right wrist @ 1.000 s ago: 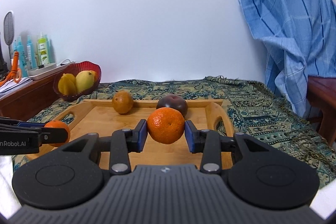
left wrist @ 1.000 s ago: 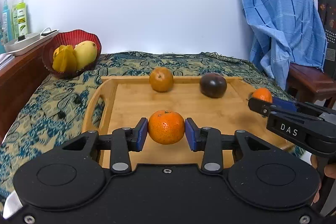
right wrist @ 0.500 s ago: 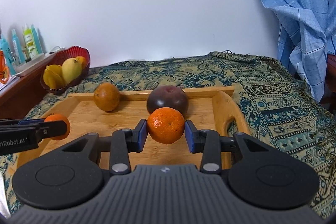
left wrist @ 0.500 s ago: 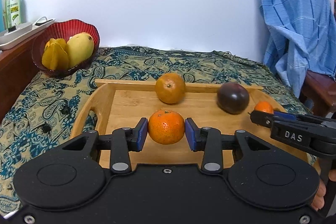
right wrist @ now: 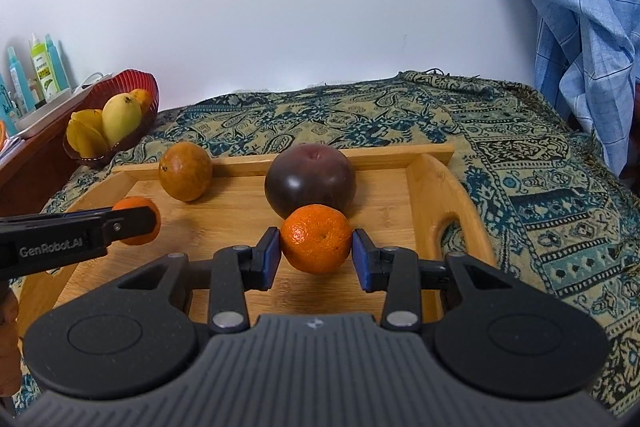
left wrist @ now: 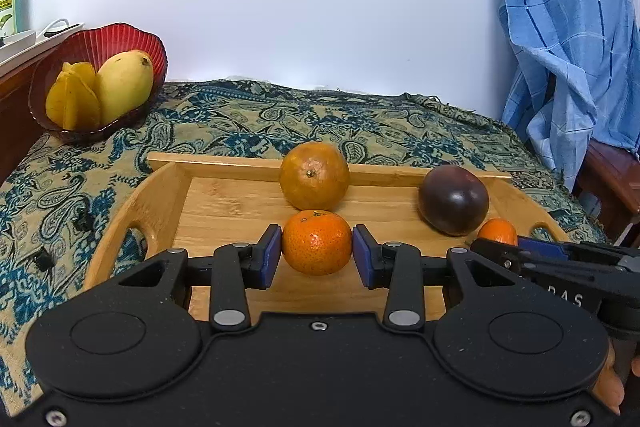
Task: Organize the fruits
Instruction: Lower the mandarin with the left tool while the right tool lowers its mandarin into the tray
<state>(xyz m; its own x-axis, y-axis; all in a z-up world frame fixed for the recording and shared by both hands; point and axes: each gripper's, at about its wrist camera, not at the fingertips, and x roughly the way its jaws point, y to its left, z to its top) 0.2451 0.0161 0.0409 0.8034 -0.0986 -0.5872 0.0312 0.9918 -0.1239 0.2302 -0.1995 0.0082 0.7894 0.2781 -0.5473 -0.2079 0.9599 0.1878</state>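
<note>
1. White wall behind; paisley cloth (left wrist: 256,123) spread over the whole surface, blue checked fabric (left wrist: 568,39) draped at 2 o'clock in both views.
2. Wooden tray (left wrist: 224,199) lying on the cloth, handle cut-outs at each end; left handle seen only from the left wrist, right handle only from the right wrist.
3. Red bowl (left wrist: 116,39) at 10 o'clock beyond the tray, holding a mango (left wrist: 124,85) and a starfruit (left wrist: 72,103); small orange fruit (right wrist: 142,99) behind the mango visible from the right wrist only.
4. Dark purple fruit (right wrist: 310,181) near the tray's far rim, straight ahead at 12 o'clock of the right gripper (right wrist: 316,253); at 2 o'clock from the left wrist.
5. Brownish orange (left wrist: 314,175) by the far rim, at 12 o'clock of the left gripper (left wrist: 316,253); at 10 o'clock from the right wrist.
6. Left mandarin (left wrist: 316,242) clamped between the left gripper's blue pads, above the tray floor; from the right wrist, seen partly behind a black finger at 9 o'clock.
7. Right mandarin (right wrist: 316,244) clamped likewise in the right gripper, just in front of the purple fruit; from the left wrist, only its top showing at 3 o'clock.
8. Bottles (right wrist: 42,71) at 10 o'clock on a side shelf.
</note>
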